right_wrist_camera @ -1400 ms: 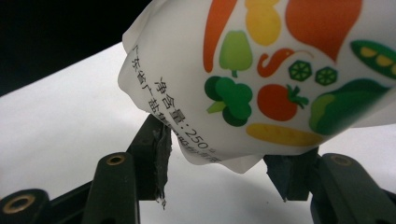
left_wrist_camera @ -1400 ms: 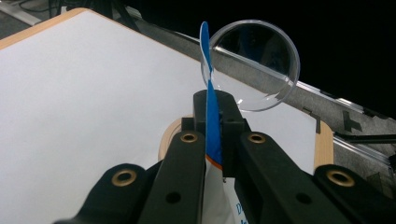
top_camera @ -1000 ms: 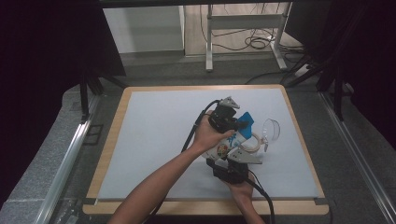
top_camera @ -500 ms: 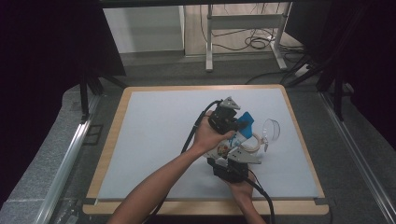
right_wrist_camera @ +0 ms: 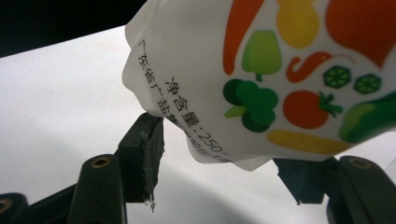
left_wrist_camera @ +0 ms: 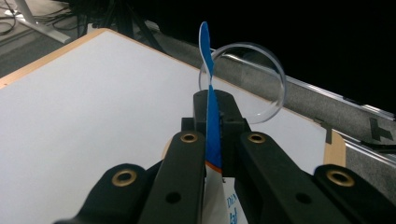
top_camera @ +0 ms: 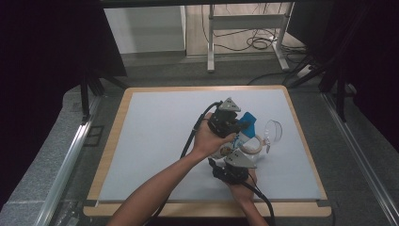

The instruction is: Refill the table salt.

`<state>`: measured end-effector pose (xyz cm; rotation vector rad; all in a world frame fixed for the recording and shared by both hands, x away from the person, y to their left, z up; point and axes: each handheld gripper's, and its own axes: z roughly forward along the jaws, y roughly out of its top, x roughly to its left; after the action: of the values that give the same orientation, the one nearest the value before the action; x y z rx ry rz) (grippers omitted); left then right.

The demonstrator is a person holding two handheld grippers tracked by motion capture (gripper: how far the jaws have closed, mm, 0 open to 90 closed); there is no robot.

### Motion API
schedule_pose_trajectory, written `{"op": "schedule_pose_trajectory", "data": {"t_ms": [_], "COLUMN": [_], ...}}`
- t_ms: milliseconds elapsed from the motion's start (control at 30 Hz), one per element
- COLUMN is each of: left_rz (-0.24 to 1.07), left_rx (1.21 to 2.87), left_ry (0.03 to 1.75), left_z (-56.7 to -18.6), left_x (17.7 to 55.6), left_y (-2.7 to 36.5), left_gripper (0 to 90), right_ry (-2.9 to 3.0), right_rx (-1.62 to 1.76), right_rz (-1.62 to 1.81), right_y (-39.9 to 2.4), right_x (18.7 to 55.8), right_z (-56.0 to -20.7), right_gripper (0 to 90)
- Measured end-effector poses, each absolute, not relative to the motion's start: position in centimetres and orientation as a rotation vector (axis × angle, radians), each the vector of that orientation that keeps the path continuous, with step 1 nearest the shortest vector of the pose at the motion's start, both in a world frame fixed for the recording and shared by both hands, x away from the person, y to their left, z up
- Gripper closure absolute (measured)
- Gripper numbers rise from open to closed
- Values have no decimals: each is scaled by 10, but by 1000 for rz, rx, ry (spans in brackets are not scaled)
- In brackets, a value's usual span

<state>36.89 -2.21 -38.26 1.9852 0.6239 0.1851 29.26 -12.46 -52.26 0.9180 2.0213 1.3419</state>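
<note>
A white pouch [top_camera: 234, 141] printed with vegetables [right_wrist_camera: 299, 70] has a blue top edge [left_wrist_camera: 211, 121]. My left gripper [left_wrist_camera: 215, 107] is shut on that blue edge and holds the pouch up over the mat; in the high view the left gripper [top_camera: 241, 123] is at the table's middle right. My right gripper [right_wrist_camera: 224, 163] sits under the pouch's bottom corner, which hangs between its pads [right_wrist_camera: 145, 151]. Its jaws have just been opening and stand apart, not pressing the pouch. In the high view the right gripper [top_camera: 234, 157] is just nearer than the pouch.
A clear round dish [top_camera: 274, 130] [left_wrist_camera: 261, 93] lies on the mat right of the pouch, with a tan ring [top_camera: 252, 145] beside it. The white mat [top_camera: 155, 141] has a wooden border [top_camera: 110, 155]. Dark curtains and metal rails flank the table.
The left hand with the pouch has shifted slightly. The right hand has stayed where it was below the pouch.
</note>
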Motion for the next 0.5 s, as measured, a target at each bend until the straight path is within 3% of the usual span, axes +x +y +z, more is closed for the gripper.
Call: {"op": "schedule_pose_trajectory", "data": {"t_ms": [333, 500], "left_rz": [176, 179], "left_rx": [1965, 1959], "left_ry": [622, 623], "left_z": [-381, -381], "left_x": [367, 367], "left_y": [-19, -19], "left_gripper": [900, 900], "right_ry": [1942, 1924], "right_rx": [979, 1006], "right_rz": [1253, 1294], "right_y": [-117, -118], "right_x": [300, 297], "right_z": [-526, -525], "right_gripper": [332, 409]}}
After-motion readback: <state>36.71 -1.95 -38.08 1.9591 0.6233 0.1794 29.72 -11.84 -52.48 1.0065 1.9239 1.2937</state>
